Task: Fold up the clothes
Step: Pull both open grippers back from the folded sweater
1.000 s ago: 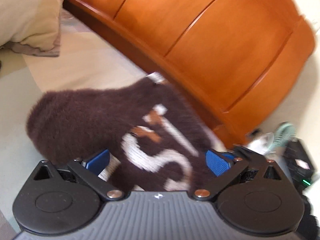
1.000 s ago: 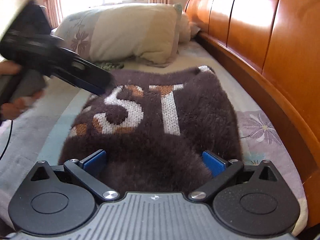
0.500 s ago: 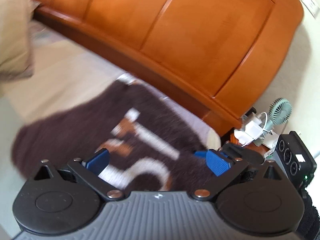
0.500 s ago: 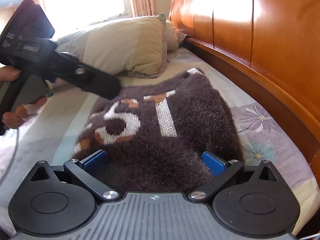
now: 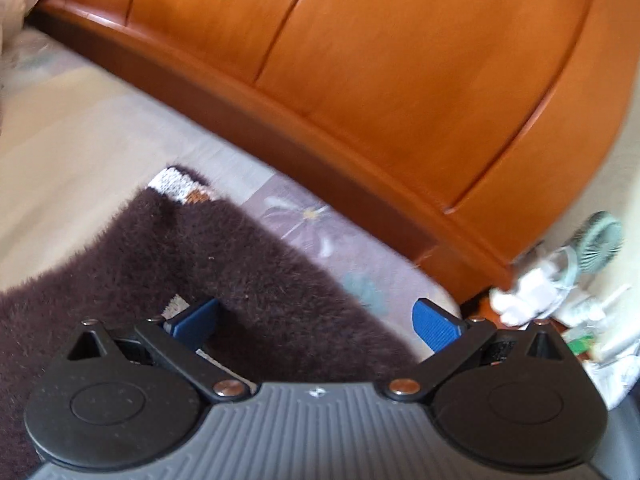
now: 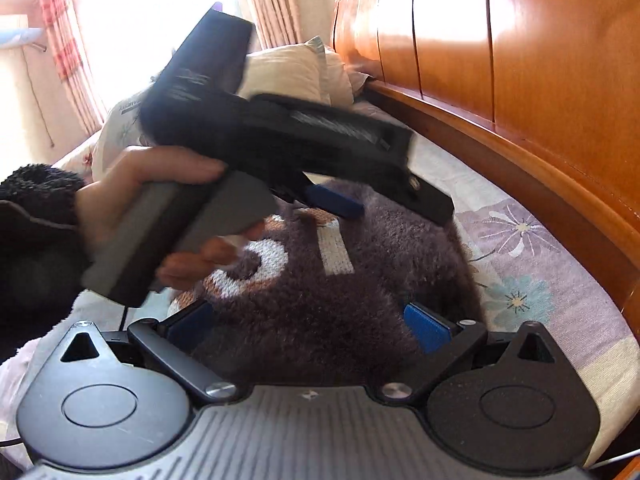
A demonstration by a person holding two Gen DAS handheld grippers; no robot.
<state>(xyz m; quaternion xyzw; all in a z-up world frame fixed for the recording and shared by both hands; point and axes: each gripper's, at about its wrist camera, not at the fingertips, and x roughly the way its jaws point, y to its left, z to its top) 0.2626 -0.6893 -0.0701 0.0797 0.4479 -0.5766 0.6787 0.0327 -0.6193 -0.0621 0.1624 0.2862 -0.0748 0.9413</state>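
Note:
A dark brown fuzzy sweater (image 6: 320, 292) with white and orange letters lies folded on the bed. My right gripper (image 6: 308, 326) is open at its near edge, blue pads (image 6: 428, 328) straddling the fabric. A hand (image 6: 160, 184) holds my left gripper (image 6: 400, 216) above the sweater's far part, also open and with nothing between its fingers. In the left wrist view the left gripper (image 5: 316, 320) hovers over the sweater (image 5: 200, 264) near its edge by the headboard. The sweater's far corner (image 5: 176, 186) shows a white and orange patch.
An orange wooden headboard (image 5: 400, 80) runs along the bed's side. The floral sheet (image 6: 520, 248) lies bare between sweater and headboard. Pillows (image 6: 288, 72) lie at the far end by a curtained window (image 6: 272, 0). A small fan (image 5: 600, 244) and white chargers stand past the bed's corner.
The left gripper has swung across the sweater toward the headboard side and now fills the middle of the right wrist view. The right gripper has stayed at the near edge, both still open.

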